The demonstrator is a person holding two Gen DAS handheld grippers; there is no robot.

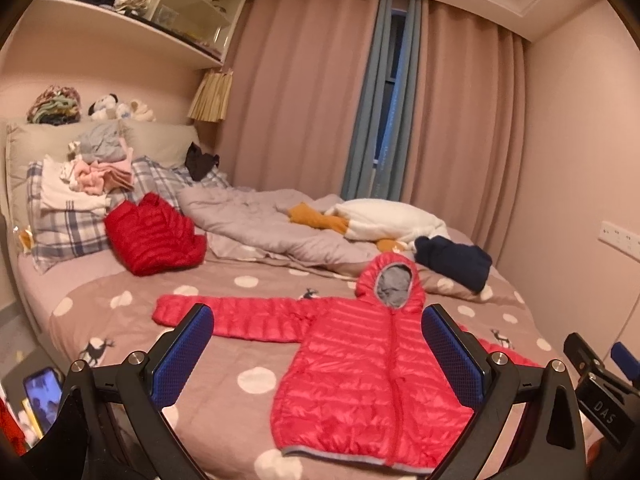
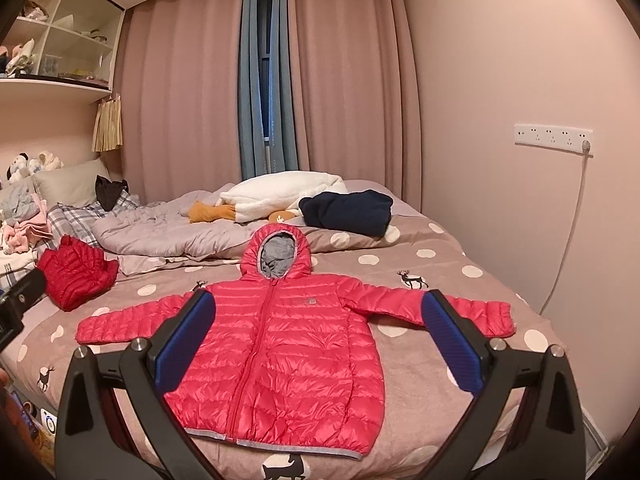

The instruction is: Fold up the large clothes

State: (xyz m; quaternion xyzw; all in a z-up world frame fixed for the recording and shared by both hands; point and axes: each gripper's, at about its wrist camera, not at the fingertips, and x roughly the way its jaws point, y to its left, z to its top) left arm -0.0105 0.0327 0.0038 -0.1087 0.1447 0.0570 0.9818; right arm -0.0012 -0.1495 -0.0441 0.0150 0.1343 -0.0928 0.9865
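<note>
A red hooded puffer jacket [image 1: 372, 372] lies flat and face up on the polka-dot bedspread [image 1: 224, 276], zipped, sleeves spread out, hood toward the pillows. It also shows in the right wrist view [image 2: 288, 356]. My left gripper [image 1: 318, 320] is open and empty, held above the near part of the jacket. My right gripper [image 2: 318, 308] is open and empty above the jacket's chest. The right gripper's body shows at the right edge of the left wrist view [image 1: 600, 384].
A folded red puffer jacket [image 1: 154, 234] lies at the left by plaid pillows [image 1: 72, 220]. A crumpled grey duvet [image 1: 272, 228], a white plush toy [image 1: 384, 218] and a dark navy garment [image 1: 454, 260] lie beyond the hood. A pile of clothes [image 1: 100, 168] sits on the pillows. The wall [image 2: 520, 200] is at the right.
</note>
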